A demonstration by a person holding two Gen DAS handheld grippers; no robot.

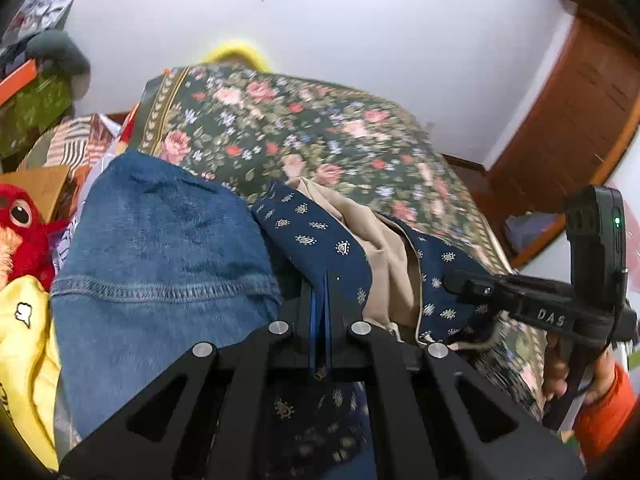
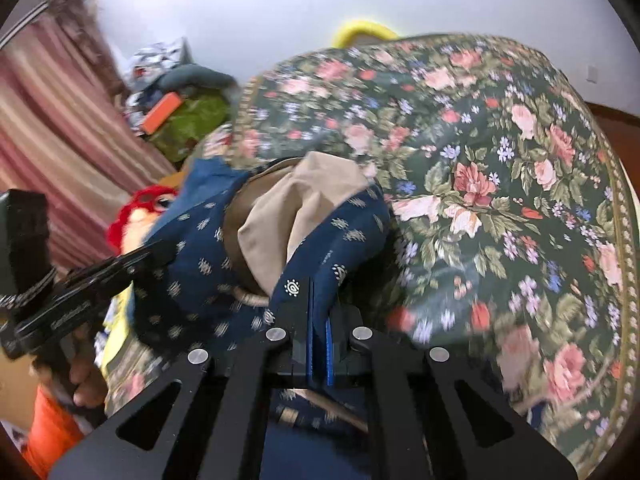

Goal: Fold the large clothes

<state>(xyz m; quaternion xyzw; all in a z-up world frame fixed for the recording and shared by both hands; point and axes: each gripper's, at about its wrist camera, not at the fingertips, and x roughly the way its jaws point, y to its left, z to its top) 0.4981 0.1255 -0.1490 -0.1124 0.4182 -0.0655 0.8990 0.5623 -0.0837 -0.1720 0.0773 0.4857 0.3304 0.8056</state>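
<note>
**Navy garment going up between two gripping tools**

Hanging lifted above the bed: a navy printed garment (image 1: 316, 236), soft and thin, dotted with small pale motifs, beige lining (image 1: 384, 248) spilling out in loose folds. Pinched at one edge by the left gripper (image 1: 320, 312), jaws clenched tight on the cloth. Pinched at another edge by the right gripper (image 2: 318, 320), jaws likewise closed on navy fabric. Probably being held at two points to spread the piece before laying a fold. Sagging between the grips, bunched rather than flat. Lying just beside, a blue denim piece (image 1: 160, 240), heavier, with a stitched hem. Underneath, a floral bedspread (image 2: 500, 180), dark green with pink roses, rumpled. Sitting off at the bed's far side, a red plush toy (image 1: 20, 224) and yellow fabric (image 1: 24, 344).
</note>
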